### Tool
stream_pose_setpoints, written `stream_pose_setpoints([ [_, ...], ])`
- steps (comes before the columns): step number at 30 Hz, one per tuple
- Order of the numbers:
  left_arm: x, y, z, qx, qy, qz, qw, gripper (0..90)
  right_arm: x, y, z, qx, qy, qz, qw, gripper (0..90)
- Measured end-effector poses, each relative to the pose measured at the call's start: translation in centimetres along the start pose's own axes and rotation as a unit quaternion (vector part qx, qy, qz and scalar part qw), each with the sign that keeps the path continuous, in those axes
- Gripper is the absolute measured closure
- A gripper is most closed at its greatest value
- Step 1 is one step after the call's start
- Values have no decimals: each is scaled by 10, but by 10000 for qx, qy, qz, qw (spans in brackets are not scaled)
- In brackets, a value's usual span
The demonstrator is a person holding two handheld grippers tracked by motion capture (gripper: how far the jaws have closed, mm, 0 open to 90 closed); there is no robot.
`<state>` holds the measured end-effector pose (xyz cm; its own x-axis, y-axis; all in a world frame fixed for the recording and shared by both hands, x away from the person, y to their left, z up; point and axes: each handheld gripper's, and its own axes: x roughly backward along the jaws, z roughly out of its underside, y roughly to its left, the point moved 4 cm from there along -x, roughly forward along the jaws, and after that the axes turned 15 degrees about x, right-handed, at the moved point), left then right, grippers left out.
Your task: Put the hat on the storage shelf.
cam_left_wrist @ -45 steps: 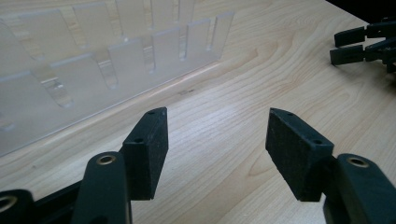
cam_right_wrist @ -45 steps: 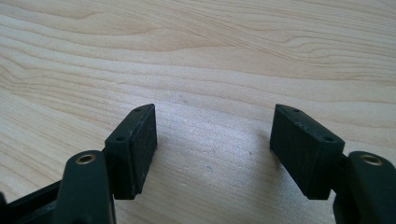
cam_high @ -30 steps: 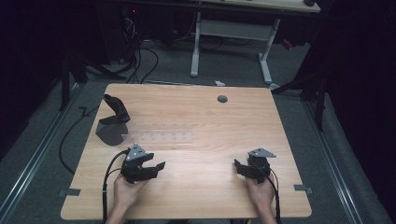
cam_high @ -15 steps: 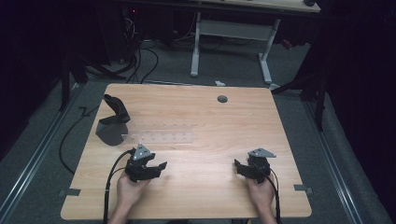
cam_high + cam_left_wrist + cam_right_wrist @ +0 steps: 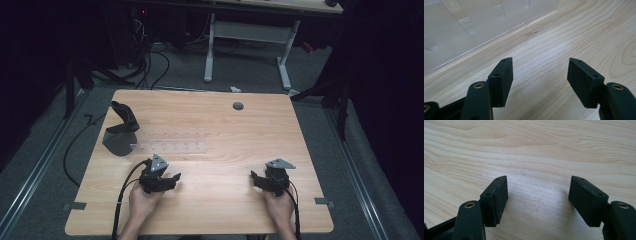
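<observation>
Pale wood counter [image 5: 210,125] carries a clear rack [image 5: 170,147] and, at the rack's left end, a black stand [image 5: 121,129]. The left gripper [image 5: 172,179] sits near the front edge just short of the rack, jaws wide apart and empty. The right gripper [image 5: 256,179], well apart from it, also has empty, spread jaws.

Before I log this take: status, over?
Left gripper open, empty. Right gripper open, empty. Clear rack and black stand untouched ahead. Nothing in the way.
</observation>
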<state>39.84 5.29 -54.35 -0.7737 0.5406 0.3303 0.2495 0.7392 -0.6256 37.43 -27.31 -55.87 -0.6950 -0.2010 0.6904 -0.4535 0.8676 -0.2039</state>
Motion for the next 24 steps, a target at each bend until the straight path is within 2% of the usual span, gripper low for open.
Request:
stream_pose_setpoints([
  [3,-3,2,2,-49,7,-52,10000,377,0,0,0,-8,2,0,10000,321],
  [6,-7,3,6,-230,-8,-139,9996,379,0,0,0,-8,1,-1,10000,321],
  [10,-11,4,11,-321,-4,-181,9993,377,0,0,0,-10,2,0,10000,321],
  [12,-11,4,12,-289,-47,-140,9995,374,0,0,0,-8,1,0,10000,321],
  [16,-11,6,12,-95,-88,-100,9999,372,0,0,0,-18,4,-2,10000,321],
  [24,-11,6,12,-87,-76,-98,9999,343,0,0,0,-13,3,-2,10000,320],
])
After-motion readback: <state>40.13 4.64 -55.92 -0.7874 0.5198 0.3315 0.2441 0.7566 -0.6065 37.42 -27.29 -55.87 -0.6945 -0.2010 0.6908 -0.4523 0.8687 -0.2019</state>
